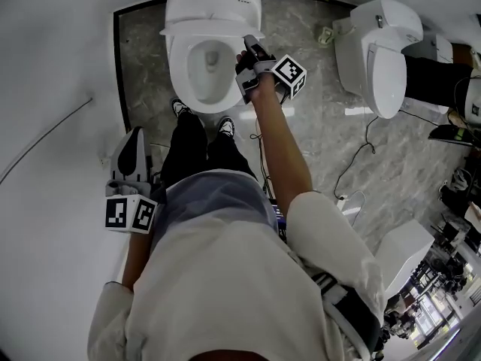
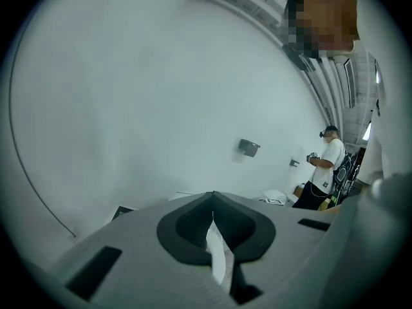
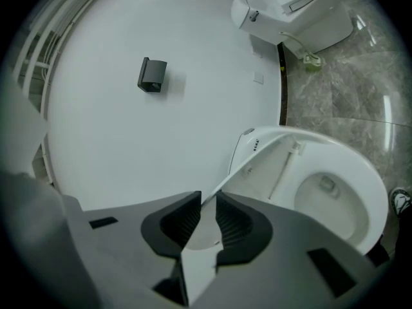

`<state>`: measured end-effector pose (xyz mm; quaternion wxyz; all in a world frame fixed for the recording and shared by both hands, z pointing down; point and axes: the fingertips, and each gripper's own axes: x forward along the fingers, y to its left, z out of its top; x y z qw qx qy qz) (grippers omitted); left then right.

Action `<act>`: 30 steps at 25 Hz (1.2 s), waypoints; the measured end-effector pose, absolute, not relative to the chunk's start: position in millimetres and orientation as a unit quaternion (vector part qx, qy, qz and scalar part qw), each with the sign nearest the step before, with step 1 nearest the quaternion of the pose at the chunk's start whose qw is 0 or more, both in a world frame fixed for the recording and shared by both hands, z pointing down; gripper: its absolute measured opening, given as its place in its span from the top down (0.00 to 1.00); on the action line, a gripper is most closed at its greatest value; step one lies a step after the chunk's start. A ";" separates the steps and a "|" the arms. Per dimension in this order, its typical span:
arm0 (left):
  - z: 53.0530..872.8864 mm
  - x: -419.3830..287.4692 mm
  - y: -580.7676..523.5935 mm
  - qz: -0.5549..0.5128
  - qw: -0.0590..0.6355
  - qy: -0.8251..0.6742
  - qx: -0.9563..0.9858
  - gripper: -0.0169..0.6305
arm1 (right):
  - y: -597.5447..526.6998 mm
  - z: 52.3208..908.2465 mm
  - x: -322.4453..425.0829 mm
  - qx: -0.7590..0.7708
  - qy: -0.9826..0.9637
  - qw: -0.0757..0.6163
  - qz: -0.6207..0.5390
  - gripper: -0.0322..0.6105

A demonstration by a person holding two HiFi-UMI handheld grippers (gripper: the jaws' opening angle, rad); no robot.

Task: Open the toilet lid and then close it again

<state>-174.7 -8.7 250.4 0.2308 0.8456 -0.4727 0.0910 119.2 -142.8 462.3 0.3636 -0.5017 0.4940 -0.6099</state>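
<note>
marble floor [image 1: 316,51] around us; our right gripper [image 3: 207,198] clamps the toilet lid [image 1: 210,10], nearly upright; closing is left; left gripper [image 2: 212,196] pinched shut, empty.

The head camera looked steeply down from the person's head, past the torso [image 1: 225,277], onto the toilet [image 1: 177,74] and marble floor [image 1: 316,126]. The left gripper [image 1: 135,138] carried a camera facing a blank white wall [image 2: 129,95] from low at the person's side. The right gripper [image 1: 248,47] carried another, very close to the raised lid [image 3: 248,172], facing the wall behind it. Head view and right gripper view shared that toilet and a second toilet [image 1: 379,51] beyond.
</note>
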 end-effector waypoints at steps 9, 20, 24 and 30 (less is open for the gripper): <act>250.9 -187.8 -26.0 0.088 0.232 -0.480 0.842 0.96 | -180.8 453.0 134.2 -0.512 0.470 0.395 -0.600 0.86; 252.4 -210.0 -35.0 0.092 0.232 -0.493 0.833 0.96 | -220.5 451.1 149.6 -0.500 0.439 0.441 -0.602 0.86; 250.9 -217.2 -37.9 0.093 0.231 -0.498 0.831 0.96 | -237.2 448.7 153.9 -0.502 0.426 0.450 -0.604 0.86; 251.4 -222.7 -43.4 0.103 0.231 -0.504 0.826 0.96 | -264.2 449.5 166.3 -0.507 0.407 0.461 -0.604 0.85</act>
